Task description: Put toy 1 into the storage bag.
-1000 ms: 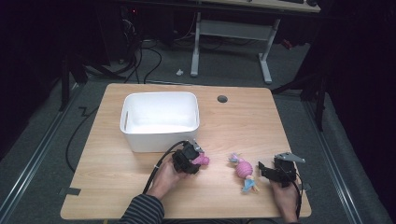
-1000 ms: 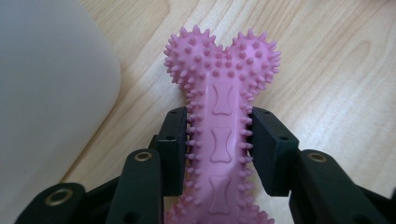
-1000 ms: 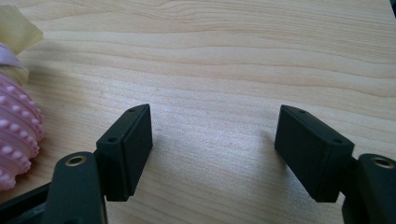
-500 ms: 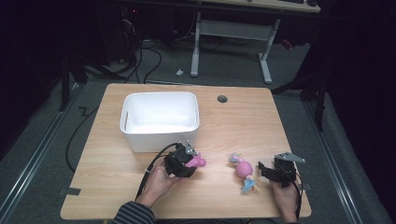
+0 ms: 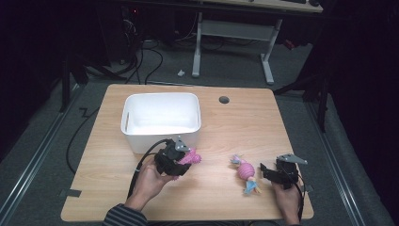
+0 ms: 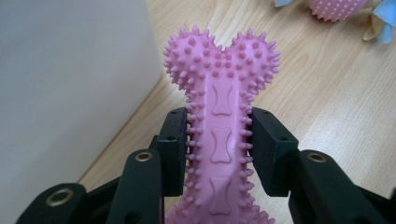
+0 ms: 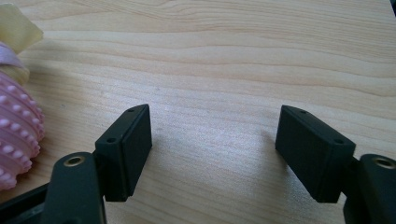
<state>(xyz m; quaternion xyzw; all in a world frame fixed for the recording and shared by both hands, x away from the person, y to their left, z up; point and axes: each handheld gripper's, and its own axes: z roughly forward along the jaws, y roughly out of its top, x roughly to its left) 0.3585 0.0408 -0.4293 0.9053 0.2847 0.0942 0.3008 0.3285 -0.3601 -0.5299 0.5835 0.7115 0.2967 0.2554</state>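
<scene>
Your left gripper [image 6: 219, 140] clamps the pink bone toy [image 6: 220, 126] by its spiky shaft; right gripper [image 7: 215, 158] gapes empty. Soft nubs could slip, dropping it short of the white bin [image 5: 160, 117].

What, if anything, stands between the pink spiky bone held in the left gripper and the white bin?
Nothing visible. The left gripper is shut on the pink spiky bone right beside the near wall of the white bin, with bare table between them. The bin looks empty. Only that wall's rim must be cleared.
</scene>
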